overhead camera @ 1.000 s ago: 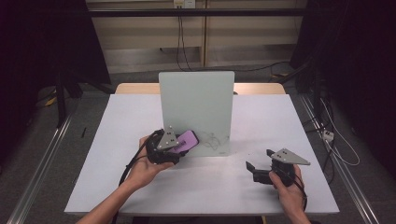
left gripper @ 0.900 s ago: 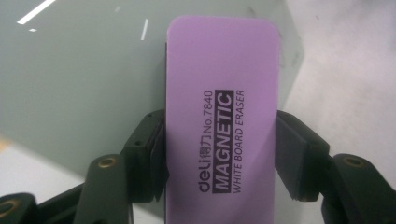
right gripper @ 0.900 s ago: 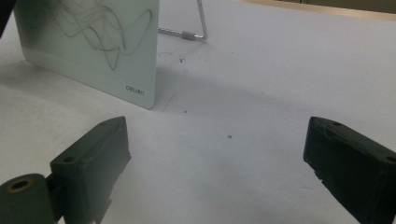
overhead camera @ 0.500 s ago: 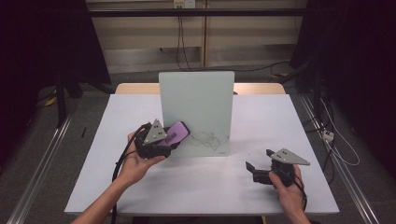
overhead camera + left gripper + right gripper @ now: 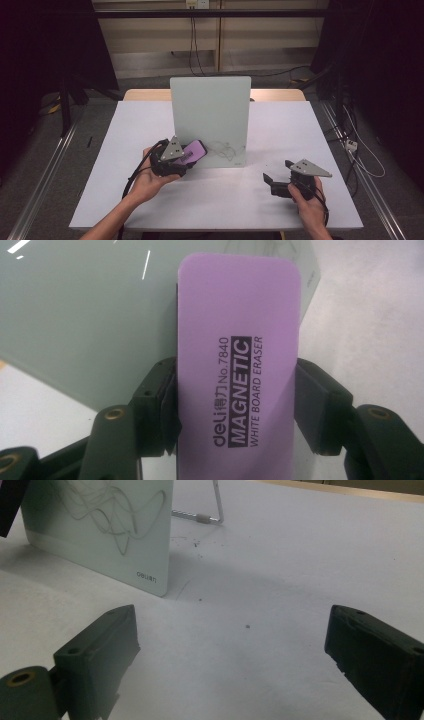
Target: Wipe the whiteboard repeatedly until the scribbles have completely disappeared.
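Note:
A small glass whiteboard (image 5: 210, 115) stands upright mid-table, with black scribbles (image 5: 226, 149) near its lower edge. My left gripper (image 5: 186, 157) is shut on a purple magnetic whiteboard eraser (image 5: 196, 148), holding it against the board's lower left, just left of the scribbles. In the left gripper view the eraser (image 5: 237, 365) sits lengthwise between both jaws of the left gripper (image 5: 239, 390), with the board (image 5: 85, 315) behind it. My right gripper (image 5: 276, 181) rests low at the front right, open, nothing between its jaws. The right gripper (image 5: 232, 635) faces the board's scribbled corner (image 5: 100, 525).
The white table (image 5: 125, 130) carries the board, whose metal stand leg (image 5: 210, 511) shows behind it. Cables trail from both grippers. Dark floor and rails surround the table, and a wooden edge (image 5: 145, 94) shows at the back.
The left gripper with the eraser swung left and away along the board, then came back right and down toward the scribbles. The right gripper has stayed put.

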Demonstrator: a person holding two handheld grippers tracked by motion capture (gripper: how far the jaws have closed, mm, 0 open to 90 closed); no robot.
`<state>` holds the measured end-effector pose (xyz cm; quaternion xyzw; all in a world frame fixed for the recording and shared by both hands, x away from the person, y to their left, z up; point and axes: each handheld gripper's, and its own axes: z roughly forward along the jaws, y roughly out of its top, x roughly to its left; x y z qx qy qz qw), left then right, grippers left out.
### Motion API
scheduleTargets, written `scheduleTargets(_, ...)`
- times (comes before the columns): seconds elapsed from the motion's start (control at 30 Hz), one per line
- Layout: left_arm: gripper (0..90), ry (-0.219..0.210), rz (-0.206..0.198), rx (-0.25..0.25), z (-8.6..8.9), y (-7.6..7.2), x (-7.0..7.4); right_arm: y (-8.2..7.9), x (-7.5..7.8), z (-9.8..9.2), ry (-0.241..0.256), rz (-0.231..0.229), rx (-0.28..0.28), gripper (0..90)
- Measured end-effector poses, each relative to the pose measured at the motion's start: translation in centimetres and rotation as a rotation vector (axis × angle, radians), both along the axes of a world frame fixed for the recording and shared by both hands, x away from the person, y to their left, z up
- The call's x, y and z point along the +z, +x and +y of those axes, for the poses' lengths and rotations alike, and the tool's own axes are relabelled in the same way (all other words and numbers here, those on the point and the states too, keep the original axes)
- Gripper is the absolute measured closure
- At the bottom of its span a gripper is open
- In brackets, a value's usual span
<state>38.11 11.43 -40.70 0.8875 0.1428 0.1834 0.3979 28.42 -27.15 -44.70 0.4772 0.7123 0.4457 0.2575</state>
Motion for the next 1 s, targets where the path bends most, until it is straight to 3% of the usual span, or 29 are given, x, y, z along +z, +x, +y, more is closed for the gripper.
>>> scheduleTargets(0.2,40.4,0.018,0.014,-0.025,-0.9,-0.1,-0.6,0.0,0.0,0.0,0.002,0.000,-0.002,7.2)
scheduleTargets(0.47,40.5,0.006,0.016,-0.048,-2.2,0.0,-0.8,0.1,0.0,0.2,-0.002,0.004,0.002,7.2)
scheduleTargets(0.83,40.5,0.021,0.032,-0.094,-3.5,0.0,-1.4,0.1,0.0,0.1,0.002,0.004,0.001,7.2)
scheduleTargets(1.0,40.5,0.019,0.021,-0.102,-3.8,0.2,-0.8,0.1,0.0,0.0,0.003,0.004,-0.002,7.2)
